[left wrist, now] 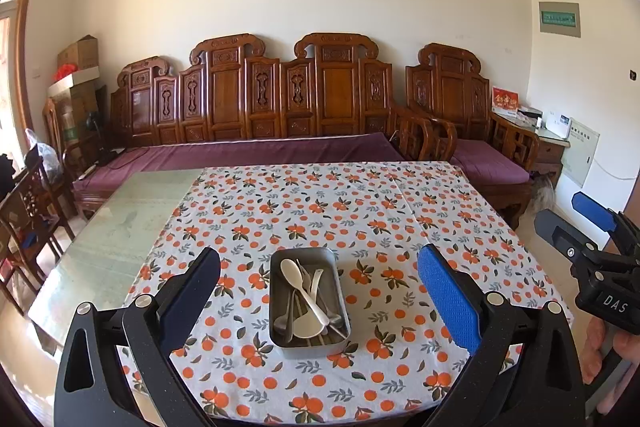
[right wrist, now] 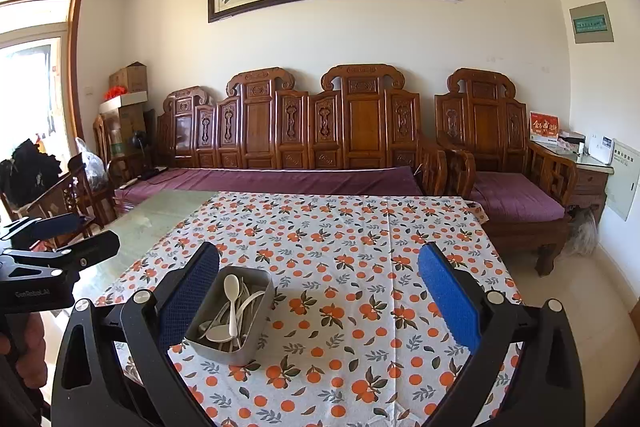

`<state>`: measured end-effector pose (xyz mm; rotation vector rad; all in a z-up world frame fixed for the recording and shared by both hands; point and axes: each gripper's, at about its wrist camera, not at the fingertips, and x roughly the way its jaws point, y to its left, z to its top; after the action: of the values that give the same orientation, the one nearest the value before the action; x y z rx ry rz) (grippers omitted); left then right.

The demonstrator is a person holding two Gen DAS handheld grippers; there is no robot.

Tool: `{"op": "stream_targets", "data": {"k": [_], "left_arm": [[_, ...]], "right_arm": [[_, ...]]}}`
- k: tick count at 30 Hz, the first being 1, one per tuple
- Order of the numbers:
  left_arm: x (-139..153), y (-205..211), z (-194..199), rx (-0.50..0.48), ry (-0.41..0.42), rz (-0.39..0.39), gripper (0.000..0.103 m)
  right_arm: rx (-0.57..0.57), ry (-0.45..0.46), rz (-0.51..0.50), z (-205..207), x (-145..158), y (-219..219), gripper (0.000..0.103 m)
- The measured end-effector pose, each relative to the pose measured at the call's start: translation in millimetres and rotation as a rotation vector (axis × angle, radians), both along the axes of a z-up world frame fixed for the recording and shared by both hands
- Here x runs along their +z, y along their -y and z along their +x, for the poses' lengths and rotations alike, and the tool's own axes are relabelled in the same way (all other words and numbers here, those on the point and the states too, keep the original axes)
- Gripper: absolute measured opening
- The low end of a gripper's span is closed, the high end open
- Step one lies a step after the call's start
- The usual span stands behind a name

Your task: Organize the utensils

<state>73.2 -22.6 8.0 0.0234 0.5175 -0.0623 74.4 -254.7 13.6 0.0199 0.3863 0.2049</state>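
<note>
A grey metal tray (left wrist: 276, 337) stands on the orange-patterned tablecloth (left wrist: 360, 211). It holds white plastic spoons (left wrist: 300, 283), a white fork and several metal utensils, all heaped together. My left gripper (left wrist: 318, 291) is open and empty, above the table with the tray between its fingers in view. In the right wrist view the tray (right wrist: 208, 345) sits at the lower left, by my left finger. My right gripper (right wrist: 318, 291) is open and empty above the cloth, right of the tray. Each gripper shows at the edge of the other's view.
The cloth covers the right part of a glass-topped table (left wrist: 120, 227). A carved wooden sofa (left wrist: 280, 99) with purple cushions stands behind it. Wooden chairs (left wrist: 28, 211) stand at the left. A side table (left wrist: 548, 143) is at the far right.
</note>
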Motion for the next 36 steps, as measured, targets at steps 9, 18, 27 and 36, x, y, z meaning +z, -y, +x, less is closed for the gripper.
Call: {"op": "stream_targets", "data": {"k": [9,18,27,36], "left_arm": [[0.8,0.2,-1.3,0.0,0.0,-0.003,0.095],[5.3,2.0,-3.8,-0.006,0.007,-0.005,0.095],[7.6,3.1,-5.1,-0.009,0.011,-0.007,0.095],[6.8,2.0,-4.4,-0.007,0.012,-0.007,0.095]], "right_arm": [[0.004,-0.001,-0.009,1.7,-0.8,-2.7,0.1],[0.005,0.001,-0.007,1.9,-1.0,-4.6,0.1],[0.001,0.004,-0.007,1.4,-0.2,-4.8,0.1],[-0.003,0.005,-0.005,2.1,0.1,-5.2,0.1]]}}
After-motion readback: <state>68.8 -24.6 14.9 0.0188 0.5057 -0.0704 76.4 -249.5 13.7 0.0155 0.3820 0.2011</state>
